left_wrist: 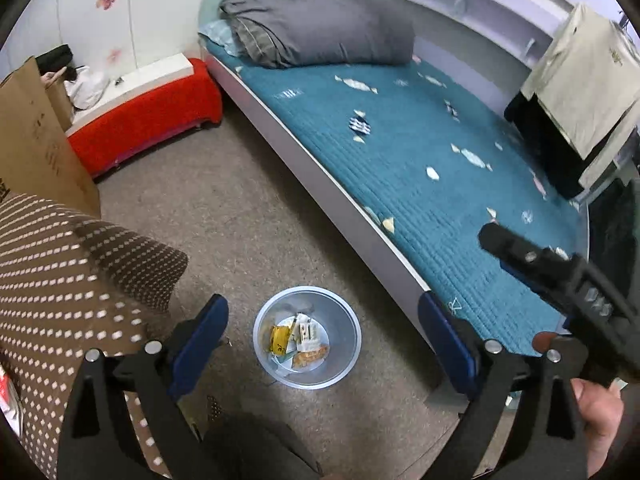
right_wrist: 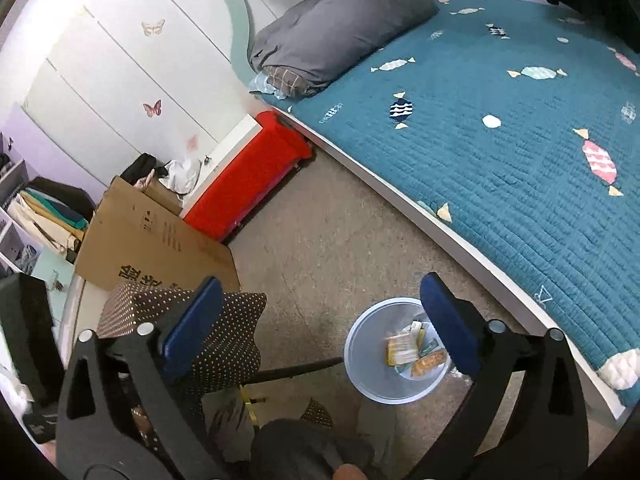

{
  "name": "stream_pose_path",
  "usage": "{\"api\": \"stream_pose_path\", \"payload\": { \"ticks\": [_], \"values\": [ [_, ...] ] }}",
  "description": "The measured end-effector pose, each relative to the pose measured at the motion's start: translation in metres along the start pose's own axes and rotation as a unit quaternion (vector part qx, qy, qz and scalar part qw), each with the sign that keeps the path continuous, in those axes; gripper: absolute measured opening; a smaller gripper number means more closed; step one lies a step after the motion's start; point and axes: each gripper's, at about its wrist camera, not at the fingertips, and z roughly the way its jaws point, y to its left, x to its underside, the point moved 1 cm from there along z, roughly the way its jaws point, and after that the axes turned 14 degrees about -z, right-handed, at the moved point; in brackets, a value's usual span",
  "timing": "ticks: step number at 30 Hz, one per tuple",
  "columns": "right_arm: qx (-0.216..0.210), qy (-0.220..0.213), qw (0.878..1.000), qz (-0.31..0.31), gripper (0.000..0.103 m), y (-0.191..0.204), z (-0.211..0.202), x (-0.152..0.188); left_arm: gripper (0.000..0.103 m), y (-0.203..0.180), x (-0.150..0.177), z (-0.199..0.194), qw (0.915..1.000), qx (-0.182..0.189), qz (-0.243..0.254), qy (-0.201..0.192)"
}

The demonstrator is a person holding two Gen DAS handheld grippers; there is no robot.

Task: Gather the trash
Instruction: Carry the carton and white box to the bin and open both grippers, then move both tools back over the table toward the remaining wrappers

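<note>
Trash [left_wrist: 301, 338] lies at the bottom of a pale blue bin [left_wrist: 264, 314] standing on the speckled floor [left_wrist: 248, 216], near the edge of the bed [left_wrist: 400, 140]: a yellow wrapper, white cartons and an orange packet. From the right wrist the same wrappers [right_wrist: 412, 350] show inside the bin [right_wrist: 362, 340], partly behind the right-hand finger.

Left gripper [left_wrist: 322, 338] hangs over the bin with its blue pads spread wide, one on each side of the rim, nothing between them. Right gripper [right_wrist: 320, 322] also stands wide and empty, with the bin just beside its right pad. In the left wrist view the right gripper's black body [left_wrist: 560, 280] crosses in from the right above the bed's teal quilt, a hand [left_wrist: 600, 420] gripping it.

To the left stand a brown dotted cushion [left_wrist: 60, 280] and a cardboard box [left_wrist: 36, 136]; farther off, a red bench [left_wrist: 152, 112] and a folded grey duvet [left_wrist: 320, 28] on the bed.
</note>
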Motion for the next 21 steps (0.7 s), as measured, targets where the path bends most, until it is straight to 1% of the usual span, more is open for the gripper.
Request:
{"api": "stream_pose_path", "payload": {
  "ticks": [3,7,11,14,17,21],
  "values": [
    [0.007,-0.007,1.0,-0.003,0.097,0.006,-0.006,0.002,0.094,0.006,0.003,-0.02,0.9997,-0.007,-0.006,-0.023],
    [0.008,-0.013,1.0,-0.009,0.097,0.017,-0.018,0.002,0.094,0.015,0.009,-0.051,0.9986,-0.005,-0.016,-0.051],
    [0.007,-0.024,0.999,-0.033,0.097,0.042,-0.034,0.0,0.094,0.022,0.018,-0.082,0.9969,-0.006,-0.015,-0.077],
    [0.012,-0.033,0.998,-0.059,0.097,0.065,-0.046,-0.001,0.094,0.032,0.025,-0.106,0.9948,-0.016,-0.012,-0.1],
    [0.019,-0.031,0.996,-0.086,0.097,0.088,-0.051,0.001,0.094,0.044,0.029,-0.127,0.9928,-0.023,-0.017,-0.117],
    [0.008,-0.022,0.993,-0.112,0.097,0.118,-0.054,0.005,0.094,0.062,0.035,-0.156,0.9892,-0.03,-0.022,-0.142]
  ]
}}
